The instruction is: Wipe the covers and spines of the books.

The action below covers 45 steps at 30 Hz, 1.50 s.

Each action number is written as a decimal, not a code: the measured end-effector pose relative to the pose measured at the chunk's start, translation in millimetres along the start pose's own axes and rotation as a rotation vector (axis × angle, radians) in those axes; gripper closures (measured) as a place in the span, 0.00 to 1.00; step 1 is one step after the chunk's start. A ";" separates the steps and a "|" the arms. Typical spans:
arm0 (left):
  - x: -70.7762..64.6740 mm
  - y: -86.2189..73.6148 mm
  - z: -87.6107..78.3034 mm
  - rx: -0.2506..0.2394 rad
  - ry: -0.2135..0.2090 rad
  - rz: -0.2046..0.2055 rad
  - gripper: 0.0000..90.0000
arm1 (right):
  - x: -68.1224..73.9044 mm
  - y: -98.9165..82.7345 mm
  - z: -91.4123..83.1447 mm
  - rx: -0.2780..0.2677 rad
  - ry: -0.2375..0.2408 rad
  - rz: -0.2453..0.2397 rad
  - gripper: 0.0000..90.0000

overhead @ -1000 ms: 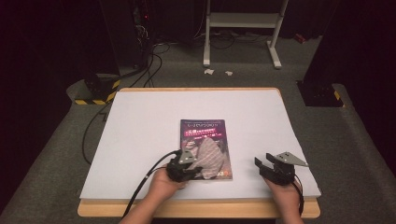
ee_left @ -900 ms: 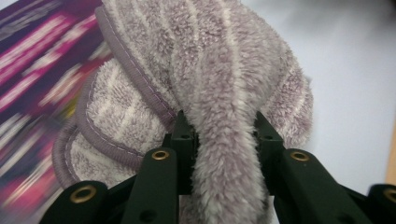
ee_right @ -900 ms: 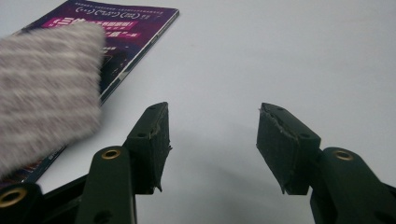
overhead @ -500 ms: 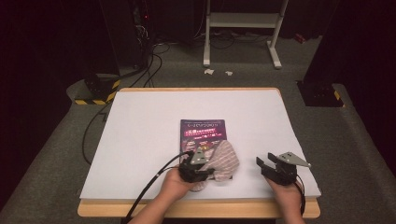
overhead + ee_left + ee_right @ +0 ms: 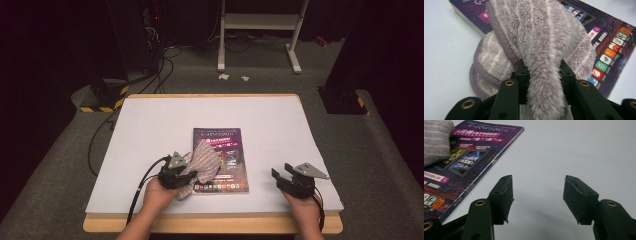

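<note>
Striped cloth (image 5: 541, 50) pinched in L gripper (image 5: 543, 72) jaws, over magazine (image 5: 222, 145).

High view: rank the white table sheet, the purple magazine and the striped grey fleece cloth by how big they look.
1. White table sheet, largest by far.
2. Purple magazine, partly covered by the cloth.
3. Striped grey fleece cloth, smallest as it lies bunched in the left gripper.

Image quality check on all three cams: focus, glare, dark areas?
High view: the white table is evenly lit and slightly soft, while the room behind is nearly black. Left gripper view: the striped fleece cloth is sharp, the magazine beyond softens, the left gripper is shut on the cloth. Right gripper view: the open right gripper is sharp, and the tabletop glows bright with faint shadows.
</note>
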<state>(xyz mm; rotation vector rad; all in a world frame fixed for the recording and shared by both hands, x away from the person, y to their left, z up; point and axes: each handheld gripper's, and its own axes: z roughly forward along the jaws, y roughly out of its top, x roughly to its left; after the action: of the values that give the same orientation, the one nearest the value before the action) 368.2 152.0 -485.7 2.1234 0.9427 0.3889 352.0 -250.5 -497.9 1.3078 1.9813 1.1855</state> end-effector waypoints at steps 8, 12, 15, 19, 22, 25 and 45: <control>-30.3 40.1 42.2 0.031 -0.052 0.082 0.76 | 1.6 0.4 1.7 0.004 0.012 -0.018 0.46; -50.5 60.8 69.1 0.019 -0.107 0.113 0.76 | 0.5 0.9 1.0 -0.006 0.016 -0.017 0.46; -62.3 71.5 82.3 0.012 -0.126 0.146 0.76 | 0.3 0.8 1.1 -0.010 0.016 -0.026 0.45; -56.8 69.0 81.2 0.006 -0.140 0.147 0.76 | 1.3 0.3 1.1 -0.017 0.024 -0.037 0.45; -38.5 56.5 67.9 0.006 -0.140 0.129 0.76 | 1.6 0.1 0.8 -0.016 0.026 -0.039 0.45; -12.7 40.0 47.1 0.009 -0.089 0.105 0.76 | 1.6 0.1 1.0 -0.015 0.022 -0.040 0.45; -11.7 43.7 50.2 0.026 -0.034 0.106 0.76 | 2.4 0.7 3.2 -0.003 0.013 -0.040 0.46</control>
<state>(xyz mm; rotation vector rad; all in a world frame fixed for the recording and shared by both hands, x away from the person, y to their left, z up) 409.0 98.1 -485.7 2.2029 0.8225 0.3939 353.7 -246.9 -498.7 1.2558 2.0053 1.1801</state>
